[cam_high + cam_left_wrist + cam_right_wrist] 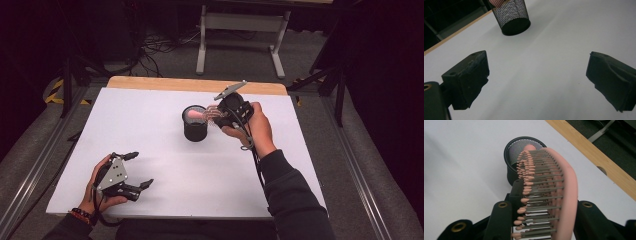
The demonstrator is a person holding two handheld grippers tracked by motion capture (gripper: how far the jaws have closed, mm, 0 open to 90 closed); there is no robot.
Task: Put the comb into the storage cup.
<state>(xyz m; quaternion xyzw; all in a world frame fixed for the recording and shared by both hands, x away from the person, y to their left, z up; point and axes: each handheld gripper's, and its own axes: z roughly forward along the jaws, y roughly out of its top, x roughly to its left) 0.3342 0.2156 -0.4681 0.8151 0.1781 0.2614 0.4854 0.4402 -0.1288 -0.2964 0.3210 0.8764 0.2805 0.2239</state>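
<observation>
A black mesh cup (195, 124) stands upright near the middle of the white table (150, 130); it shows too in the left gripper view (512, 15) and the right gripper view (511, 157). My right gripper (216, 116) is shut on a pink hairbrush (549, 192), whose far end (196, 115) reaches over the cup's mouth. The brush's bristles face left in the right gripper view. My left gripper (139, 170) rests low at the table's near left, open with nothing between its jaws (536, 82).
A wooden strip (197, 84) runs along the table's far edge. Beyond it stand a white frame's legs (240, 40) and cables on the floor. Metal rails (350, 165) flank both sides of the table.
</observation>
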